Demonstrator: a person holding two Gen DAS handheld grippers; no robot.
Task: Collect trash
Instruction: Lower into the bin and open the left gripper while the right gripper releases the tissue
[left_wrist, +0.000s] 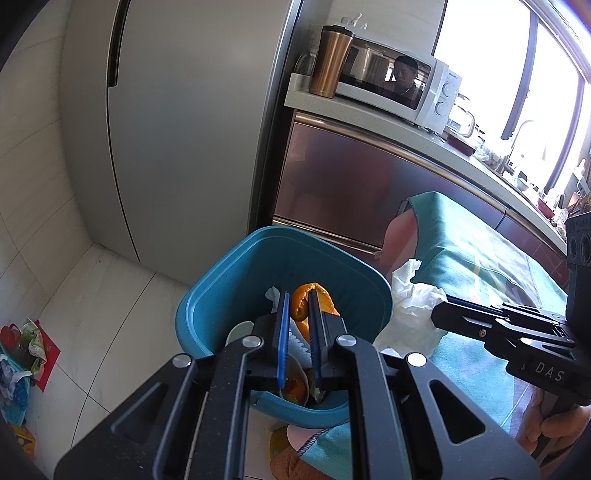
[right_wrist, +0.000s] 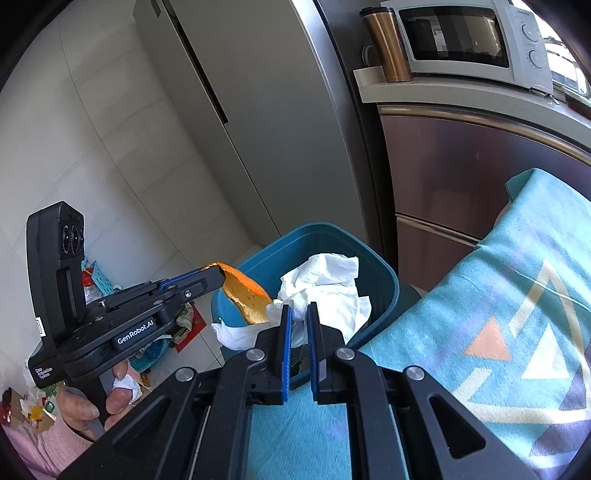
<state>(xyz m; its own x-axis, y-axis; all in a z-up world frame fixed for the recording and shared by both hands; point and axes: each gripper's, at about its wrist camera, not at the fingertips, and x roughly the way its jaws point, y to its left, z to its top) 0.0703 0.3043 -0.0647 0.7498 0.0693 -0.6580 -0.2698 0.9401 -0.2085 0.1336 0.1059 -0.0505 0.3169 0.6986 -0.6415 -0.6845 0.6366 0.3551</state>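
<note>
**Trash over the bin, both grippers loaded**

Trash is in both tools: your left gripper (left_wrist: 298, 295) is clamped on an orange peel (left_wrist: 301, 302), lower centre of its view, above the blue bin (left_wrist: 207, 295). Your right gripper (right_wrist: 299, 314) pinches a crumpled white tissue (right_wrist: 325, 284) over the bin's rim. You look to be at the drop; next, release both inside. Only the left view shows scraps already lying in the bin.
</note>
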